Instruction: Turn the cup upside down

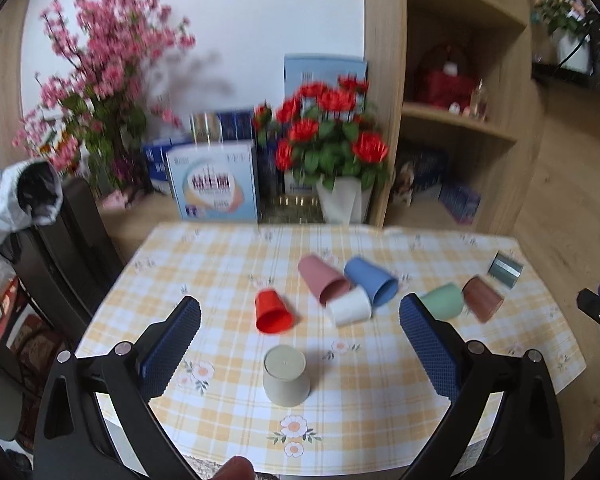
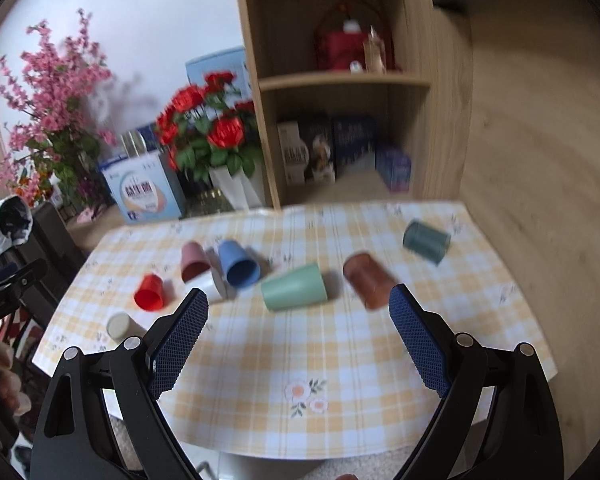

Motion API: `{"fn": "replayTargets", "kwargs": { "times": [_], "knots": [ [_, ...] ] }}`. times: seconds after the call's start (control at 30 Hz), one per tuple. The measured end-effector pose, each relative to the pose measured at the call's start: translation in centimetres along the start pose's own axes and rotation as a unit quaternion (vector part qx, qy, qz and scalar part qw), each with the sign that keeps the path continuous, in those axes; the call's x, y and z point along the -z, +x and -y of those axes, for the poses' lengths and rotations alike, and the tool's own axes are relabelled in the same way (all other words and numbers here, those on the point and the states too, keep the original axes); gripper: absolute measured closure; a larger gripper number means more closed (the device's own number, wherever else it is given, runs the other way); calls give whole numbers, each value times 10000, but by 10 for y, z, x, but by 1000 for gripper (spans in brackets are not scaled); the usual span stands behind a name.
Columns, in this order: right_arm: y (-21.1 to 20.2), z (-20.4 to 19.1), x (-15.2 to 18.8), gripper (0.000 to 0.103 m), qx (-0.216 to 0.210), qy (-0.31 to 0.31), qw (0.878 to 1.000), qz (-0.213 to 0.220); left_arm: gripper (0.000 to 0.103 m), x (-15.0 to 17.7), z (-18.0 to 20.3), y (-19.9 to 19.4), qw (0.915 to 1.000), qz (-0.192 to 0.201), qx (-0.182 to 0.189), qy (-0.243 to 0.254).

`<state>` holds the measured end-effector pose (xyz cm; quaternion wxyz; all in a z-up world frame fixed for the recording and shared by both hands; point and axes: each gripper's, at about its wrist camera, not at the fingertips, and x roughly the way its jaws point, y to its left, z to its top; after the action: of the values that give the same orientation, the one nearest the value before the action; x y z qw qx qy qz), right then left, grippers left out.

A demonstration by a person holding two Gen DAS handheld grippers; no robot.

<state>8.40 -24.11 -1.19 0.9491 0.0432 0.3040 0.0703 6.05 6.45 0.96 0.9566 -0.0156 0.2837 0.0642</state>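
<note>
Several plastic cups are on the checked tablecloth (image 1: 228, 280). A beige cup (image 1: 286, 376) stands upside down near the front; it also shows in the right wrist view (image 2: 119, 325). A red cup (image 1: 272, 312), pink cup (image 1: 323, 283), white cup (image 1: 350, 307), blue cup (image 1: 371, 280), green cup (image 2: 294, 287), brown cup (image 2: 368, 280) and dark teal cup (image 2: 426, 241) lie on their sides. My left gripper (image 1: 300, 308) is open and empty above the beige cup. My right gripper (image 2: 298, 300) is open and empty, above the table in front of the green cup.
Red flowers in a white vase (image 1: 342, 200), pink blossoms (image 1: 96, 92) and boxes (image 1: 214, 184) stand behind the table. A wooden shelf unit (image 2: 340, 80) is at the back right. A dark chair (image 1: 64, 248) stands at the left edge.
</note>
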Motion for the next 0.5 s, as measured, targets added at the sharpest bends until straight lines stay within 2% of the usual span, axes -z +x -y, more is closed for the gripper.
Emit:
{"fn": "replayTargets", "kwargs": {
  "times": [0.27, 0.37, 0.5],
  "knots": [
    [-18, -10, -12, 14, 70, -141, 9994, 293, 6, -8, 3, -42, 9988, 431, -183, -144],
    [-18, -12, -11, 14, 71, -144, 9995, 285, 6, -9, 5, -48, 9989, 452, -46, -124],
    [-17, -13, -10, 14, 86, -148, 9995, 271, 6, -9, 5, -52, 9988, 473, -70, -116]
  ]
}}
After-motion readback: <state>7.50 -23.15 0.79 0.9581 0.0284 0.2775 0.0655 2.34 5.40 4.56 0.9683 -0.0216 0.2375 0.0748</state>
